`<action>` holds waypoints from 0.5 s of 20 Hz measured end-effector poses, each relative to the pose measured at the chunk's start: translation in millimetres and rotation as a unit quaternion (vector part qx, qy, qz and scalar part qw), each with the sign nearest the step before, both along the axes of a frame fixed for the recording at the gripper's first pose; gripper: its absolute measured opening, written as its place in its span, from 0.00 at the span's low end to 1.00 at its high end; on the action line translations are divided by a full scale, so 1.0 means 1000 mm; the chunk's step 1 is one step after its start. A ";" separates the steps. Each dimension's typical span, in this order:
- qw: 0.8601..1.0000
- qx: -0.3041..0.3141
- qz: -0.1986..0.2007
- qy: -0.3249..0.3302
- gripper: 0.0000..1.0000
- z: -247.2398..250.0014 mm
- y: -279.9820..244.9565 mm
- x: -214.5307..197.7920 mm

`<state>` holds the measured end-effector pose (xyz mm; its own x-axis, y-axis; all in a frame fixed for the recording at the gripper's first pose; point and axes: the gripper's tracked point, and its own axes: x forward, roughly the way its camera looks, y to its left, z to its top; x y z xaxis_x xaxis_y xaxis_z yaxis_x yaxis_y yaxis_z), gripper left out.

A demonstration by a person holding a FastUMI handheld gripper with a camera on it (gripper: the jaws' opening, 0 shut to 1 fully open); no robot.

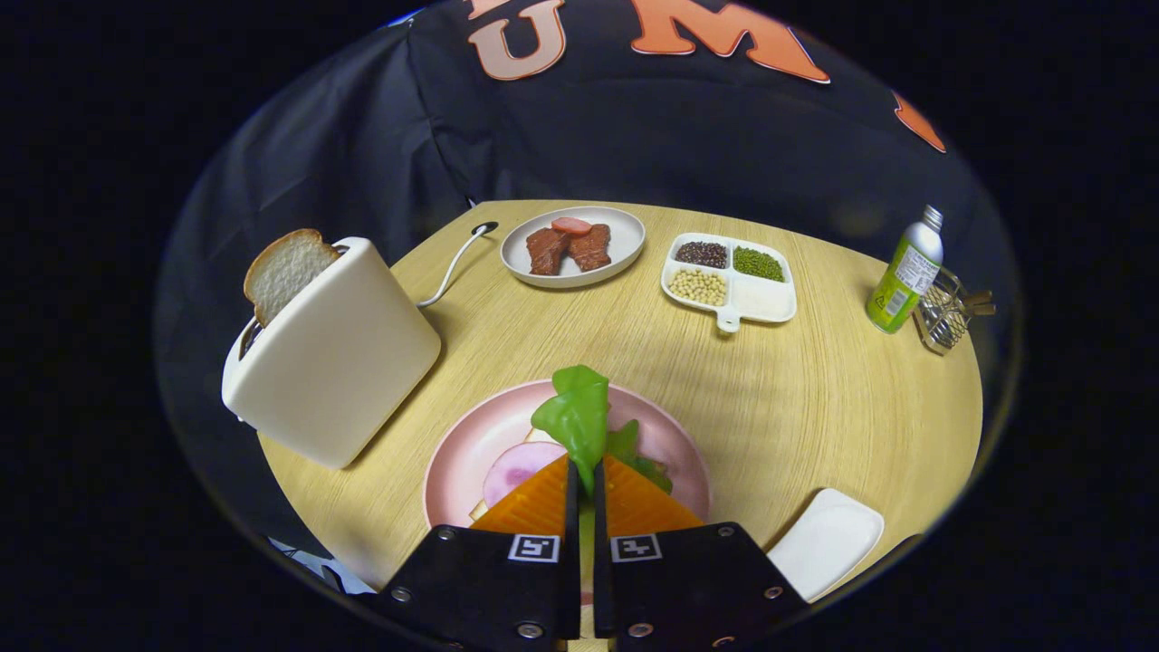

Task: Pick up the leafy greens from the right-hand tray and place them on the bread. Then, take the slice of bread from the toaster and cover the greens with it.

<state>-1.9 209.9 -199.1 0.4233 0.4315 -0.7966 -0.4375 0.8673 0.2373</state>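
- Your tongs (pixel 586 480) are clenched on the leafy greens (pixel 577 418); both orange fingers (pixel 534 503) press on the leaf from either side, with only a narrow slit between them.
- The leafy greens stand up from the fingertips, held above the pink plate (pixel 457 457) that lies just ahead of and under the tongs on the tabletop (pixel 815 389).
- On the pink plate, a pink round slice (pixel 518 466) shows just left of the fingers, with a pale edge of bread (pixel 478 511) beneath it; more green leaf (pixel 634 453) lies just right of the fingers.
- The white toaster (pixel 330 353) stands to the left of the plate, tilted in this view, with a slice of bread (pixel 282 270) upright in its slot.
- A white tray (pixel 828 539), the right-hand one, lies near and to the right of the tongs.
- Far across the tabletop, a grey plate (pixel 625 240) carries brown meat pieces (pixel 569 249).
- To its right, a divided white dish (pixel 765 299) holds beans and grains.
- At the far right, a green bottle (pixel 905 272) stands just beside a wire basket (pixel 946 312).
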 end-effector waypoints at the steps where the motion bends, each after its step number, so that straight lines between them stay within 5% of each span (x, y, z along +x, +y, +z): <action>1: 1.000 0.002 0.004 0.005 0.06 0.000 0.004 -0.003; 10: 0.999 0.020 0.021 0.018 0.08 -0.002 0.030 -0.011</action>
